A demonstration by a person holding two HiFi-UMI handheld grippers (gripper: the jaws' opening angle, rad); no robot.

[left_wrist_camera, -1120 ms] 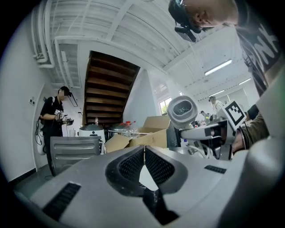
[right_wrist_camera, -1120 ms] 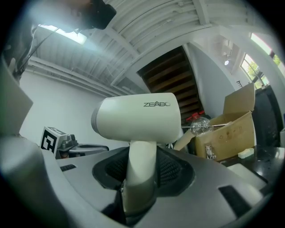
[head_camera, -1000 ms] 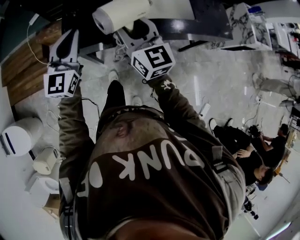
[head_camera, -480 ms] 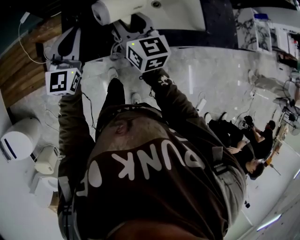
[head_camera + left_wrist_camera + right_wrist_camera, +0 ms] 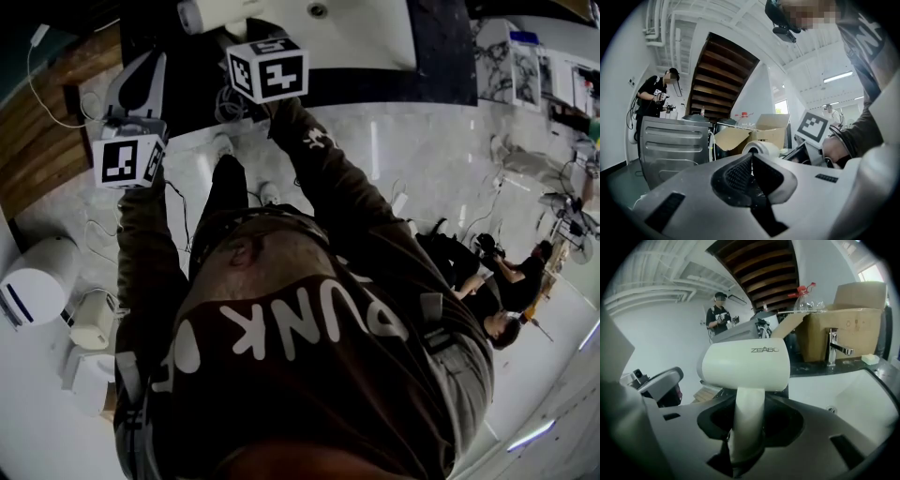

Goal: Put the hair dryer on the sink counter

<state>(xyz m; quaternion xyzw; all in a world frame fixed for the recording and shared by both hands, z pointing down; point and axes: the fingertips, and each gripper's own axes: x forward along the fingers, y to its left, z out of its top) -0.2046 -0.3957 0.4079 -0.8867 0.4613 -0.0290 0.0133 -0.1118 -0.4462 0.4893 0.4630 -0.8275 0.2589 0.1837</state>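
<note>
R gripper is clamped on the hair dryer by its handle, w/ the body sticking out past my jaws, near the sink. L gripper is closed, nothing in it.

Fisheye bending curves every view, with black vignetting at the corners. The head view is dim and underexposed, and white glare streaks the glossy grey stone floor at 1 o'clock. Both gripper views are bright, lit by long ceiling strip lamps at 2 o'clock. The cream-white plastic hair dryer shows a soft sheen.
</note>
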